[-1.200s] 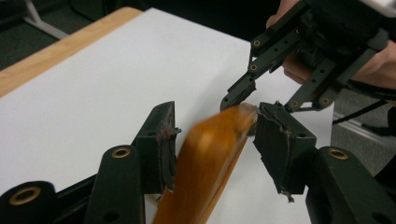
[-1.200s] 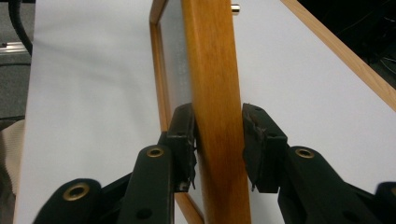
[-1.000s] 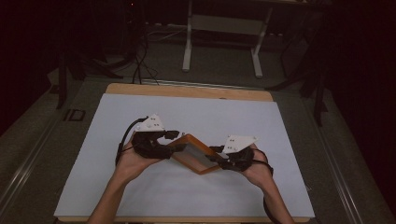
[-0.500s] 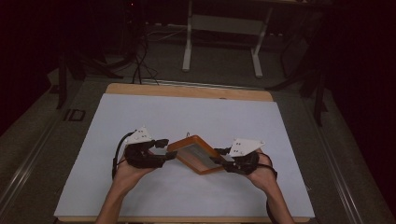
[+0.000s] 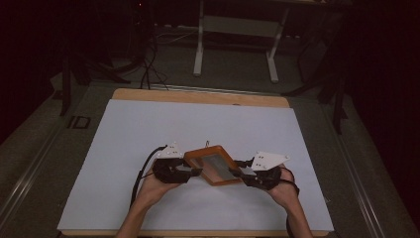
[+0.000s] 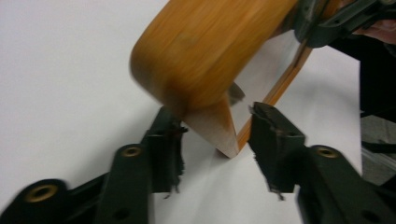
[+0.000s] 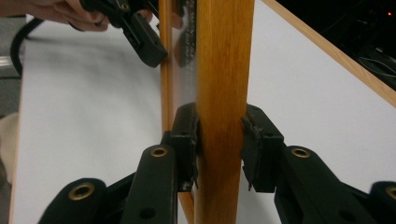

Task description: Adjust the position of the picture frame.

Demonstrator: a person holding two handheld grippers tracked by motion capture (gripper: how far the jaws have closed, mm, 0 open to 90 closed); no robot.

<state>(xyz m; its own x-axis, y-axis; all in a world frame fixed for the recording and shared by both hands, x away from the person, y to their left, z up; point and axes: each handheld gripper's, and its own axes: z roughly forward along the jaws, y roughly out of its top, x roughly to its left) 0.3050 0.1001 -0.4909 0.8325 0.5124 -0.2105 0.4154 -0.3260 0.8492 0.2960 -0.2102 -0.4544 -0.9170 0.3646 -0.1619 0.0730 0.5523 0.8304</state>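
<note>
A wooden tray with a grey inner panel is held just above the white table sheet, near the front edge. In the high view my left gripper is at the tray's left corner and my right gripper at its right side. In the left gripper view the left gripper is open, and the blurred tray has its corner between the jaws with gaps on both sides. The right gripper is shut on the tray, clamping its rim. Beyond it the left gripper shows.
The table's wooden back edge runs behind the sheet. On the dark floor beyond stand white desk legs and cables. A hand's forearm comes in at each side of the front edge.
Both hands and the tray have moved toward the near edge of the table and slightly right. The tray now sits closer between the two grippers.
</note>
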